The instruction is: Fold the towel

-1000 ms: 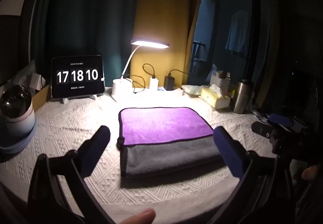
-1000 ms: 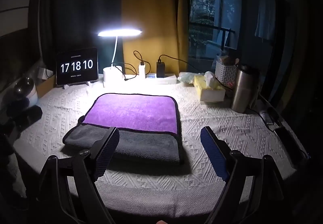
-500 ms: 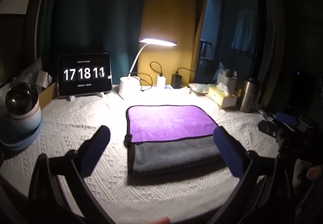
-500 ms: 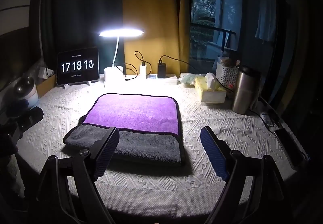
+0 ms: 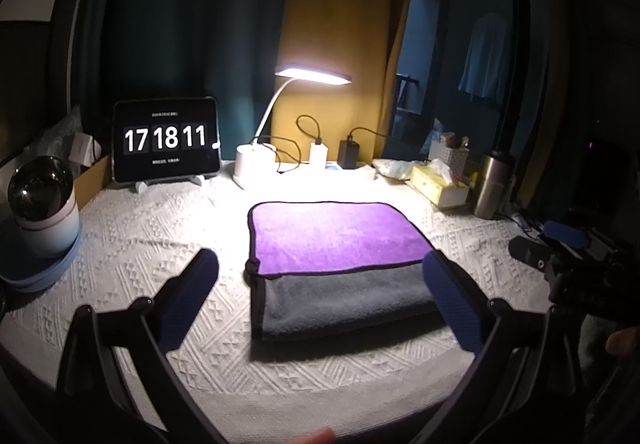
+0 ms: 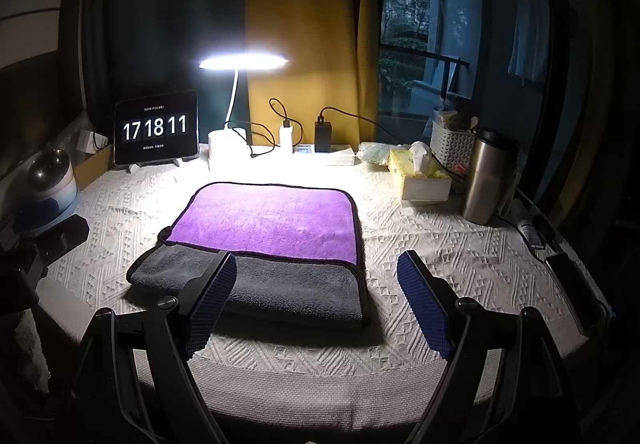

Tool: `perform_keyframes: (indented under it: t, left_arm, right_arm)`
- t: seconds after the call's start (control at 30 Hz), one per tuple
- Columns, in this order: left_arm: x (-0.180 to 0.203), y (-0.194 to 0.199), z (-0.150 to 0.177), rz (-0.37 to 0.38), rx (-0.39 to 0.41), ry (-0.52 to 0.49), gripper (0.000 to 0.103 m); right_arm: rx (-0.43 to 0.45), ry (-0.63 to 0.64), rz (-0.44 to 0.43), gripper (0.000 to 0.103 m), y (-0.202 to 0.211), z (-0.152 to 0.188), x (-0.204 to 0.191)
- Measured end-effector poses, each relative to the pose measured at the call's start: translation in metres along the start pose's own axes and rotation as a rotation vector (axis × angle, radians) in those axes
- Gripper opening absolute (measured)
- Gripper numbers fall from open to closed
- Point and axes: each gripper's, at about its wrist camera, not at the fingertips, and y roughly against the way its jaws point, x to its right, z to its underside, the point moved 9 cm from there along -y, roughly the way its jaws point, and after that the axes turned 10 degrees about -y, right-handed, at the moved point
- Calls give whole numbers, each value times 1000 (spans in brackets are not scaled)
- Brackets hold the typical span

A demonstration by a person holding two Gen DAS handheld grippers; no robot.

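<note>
In the left wrist view the towel [image 5: 340, 264] lies flat at the centre of the frame on the tabletop [image 5: 132, 244], a purple layer already doubled over a grey one whose strip shows along the near edge; one fold looks done, and another may remain (a judgement only). The left tongs [image 5: 320, 304] stand wide apart at lower frame, holding nothing. At right, a tissue box [image 5: 440, 186] shows tissue poking out. In the right wrist view the towel [image 6: 264, 244] sits centre-left, the right tongs [image 6: 318, 300] apart and empty, and a white basket [image 6: 452, 144] at upper right holds unclear items.
</note>
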Motion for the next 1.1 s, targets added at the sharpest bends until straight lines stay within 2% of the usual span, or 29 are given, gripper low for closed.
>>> perform_keyframes:
  t: [0.33, 1.1]
  left_arm:
    - [1, 0, 1, -28, -6, -19, 103]
    - [1, -1, 1, -5, -15, 10, 103]
  right_arm:
    - [-3, -1, -2, 85, 0, 1, -1]
    - [-3, -6, -7, 85, -3, -1, 4]
